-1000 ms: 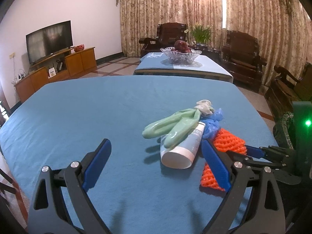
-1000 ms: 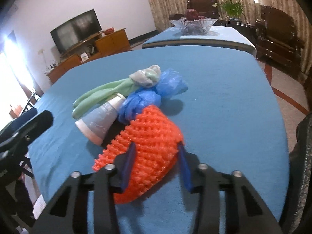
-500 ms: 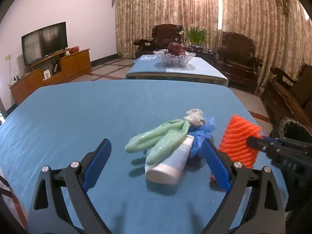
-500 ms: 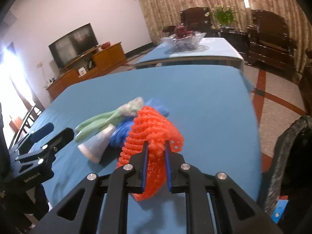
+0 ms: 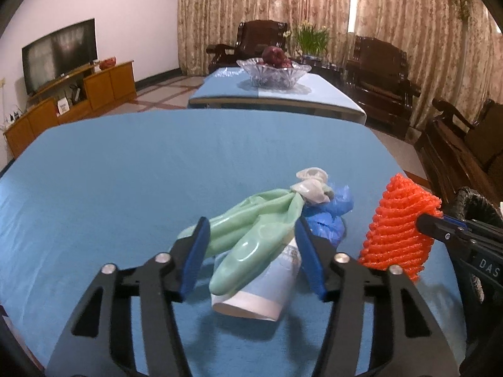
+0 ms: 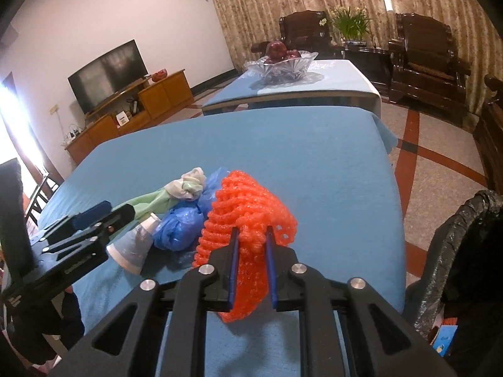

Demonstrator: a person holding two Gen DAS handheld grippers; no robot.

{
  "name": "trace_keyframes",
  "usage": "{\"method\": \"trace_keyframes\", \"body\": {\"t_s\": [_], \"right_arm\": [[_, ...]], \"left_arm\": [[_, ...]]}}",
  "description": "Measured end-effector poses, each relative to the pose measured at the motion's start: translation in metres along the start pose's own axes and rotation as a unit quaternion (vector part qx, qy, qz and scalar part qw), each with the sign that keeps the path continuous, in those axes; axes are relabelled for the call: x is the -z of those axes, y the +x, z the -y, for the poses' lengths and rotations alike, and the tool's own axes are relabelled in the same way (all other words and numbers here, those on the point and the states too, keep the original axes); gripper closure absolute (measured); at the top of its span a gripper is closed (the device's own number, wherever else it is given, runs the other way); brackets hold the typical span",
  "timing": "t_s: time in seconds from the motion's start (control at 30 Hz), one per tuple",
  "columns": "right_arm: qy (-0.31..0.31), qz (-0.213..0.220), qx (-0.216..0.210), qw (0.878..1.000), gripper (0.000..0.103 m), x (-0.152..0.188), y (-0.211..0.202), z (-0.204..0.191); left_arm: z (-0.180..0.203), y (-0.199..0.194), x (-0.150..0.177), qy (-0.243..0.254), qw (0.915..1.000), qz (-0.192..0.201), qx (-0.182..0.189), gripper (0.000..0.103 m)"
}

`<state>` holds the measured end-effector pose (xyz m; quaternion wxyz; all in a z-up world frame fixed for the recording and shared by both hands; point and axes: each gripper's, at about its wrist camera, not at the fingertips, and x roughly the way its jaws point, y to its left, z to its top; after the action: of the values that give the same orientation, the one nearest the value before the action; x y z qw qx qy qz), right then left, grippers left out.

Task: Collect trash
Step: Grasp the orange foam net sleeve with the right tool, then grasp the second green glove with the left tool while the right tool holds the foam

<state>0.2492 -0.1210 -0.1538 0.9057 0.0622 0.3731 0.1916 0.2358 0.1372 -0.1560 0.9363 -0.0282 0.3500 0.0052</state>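
Note:
A pile of trash lies on the blue table: a green rubber glove, a white paper cup on its side under it, and a crumpled blue plastic bag. My left gripper is partly closed around the glove and cup, its pads close beside them. My right gripper is shut on an orange foam net and holds it above the table; the net also shows in the left wrist view. The pile shows in the right wrist view, with the glove, cup and bag.
A bin with a black liner stands off the table's right edge; it also shows in the left wrist view. A second table with a glass fruit bowl stands behind. Dark wooden chairs are at right, a TV cabinet at left.
My right gripper closed on the orange net and lifted it off the table toward the right. My left gripper moved forward over the glove and cup and narrowed around them.

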Motion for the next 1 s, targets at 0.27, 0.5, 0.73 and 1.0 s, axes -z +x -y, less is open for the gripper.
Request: {"method": "trace_keyframes", "body": {"t_s": [0.27, 0.5, 0.73, 1.0], "right_arm": [[0.005, 0.002, -0.004, 1.0, 0.087, -0.001, -0.004, 0.0], [0.005, 0.02, -0.008, 1.0, 0.087, -0.01, -0.016, 0.0], [0.004, 0.035, -0.012, 0.999, 0.087, -0.017, -0.028, -0.002], [0.0, 0.049, -0.013, 0.999, 0.087, -0.026, -0.044, -0.006]], "left_arm": [[-0.003, 0.01, 0.004, -0.016, 0.9996, -0.017, 0.013, 0.083], [-0.003, -0.001, -0.004, -0.017, 0.9998, 0.002, 0.013, 0.099], [0.002, -0.022, -0.018, -0.01, 0.9993, 0.032, 0.018, 0.1], [0.009, -0.045, -0.035, -0.014, 0.9976, 0.06, 0.031, 0.1]]}}
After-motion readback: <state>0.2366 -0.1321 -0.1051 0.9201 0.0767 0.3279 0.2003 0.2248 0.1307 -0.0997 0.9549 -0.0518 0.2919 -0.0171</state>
